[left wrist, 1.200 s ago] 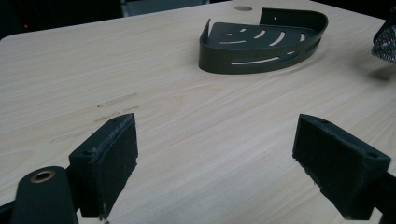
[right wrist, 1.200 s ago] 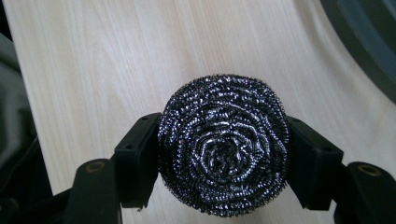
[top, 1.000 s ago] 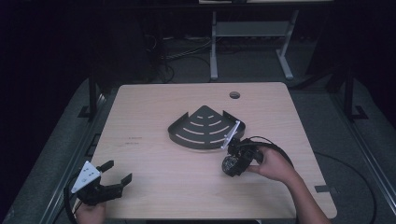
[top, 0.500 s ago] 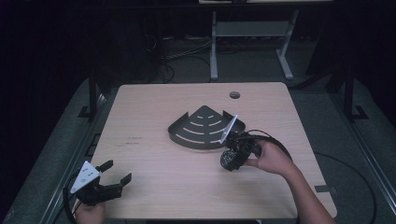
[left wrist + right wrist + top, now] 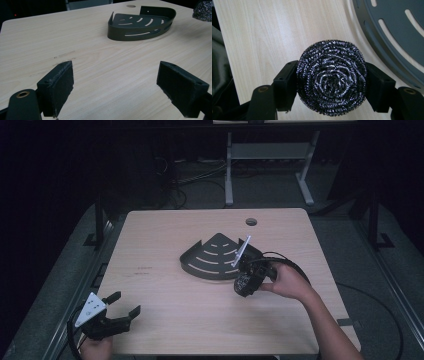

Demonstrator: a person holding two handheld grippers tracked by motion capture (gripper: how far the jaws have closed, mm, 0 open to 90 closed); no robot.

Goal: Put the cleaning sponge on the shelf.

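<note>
My right gripper (image 5: 332,82) is shut on a round steel-wool scourer (image 5: 331,80), its two black pads pressing the ball's sides. In the high view that gripper (image 5: 246,282) hangs above the table just right of a dark, fan-shaped slotted corner tray (image 5: 212,257). The tray's slotted floor (image 5: 397,27) lies at the upper right of the right gripper view. Near the table's front left corner my left gripper (image 5: 121,312) stands open with nothing between its pads (image 5: 58,86). It faces the tray (image 5: 140,25), and the scourer (image 5: 203,10) shows at the top right edge.
The light wooden table (image 5: 165,290) has a round cable hole (image 5: 251,221) near its back edge. A metal stand (image 5: 265,155) and cables lie on the dark floor behind. A black cable loops from the right gripper across the table's right side.
The right gripper has risen with the scourer and drifted a little left toward the tray's edge. The left gripper has stayed put.
</note>
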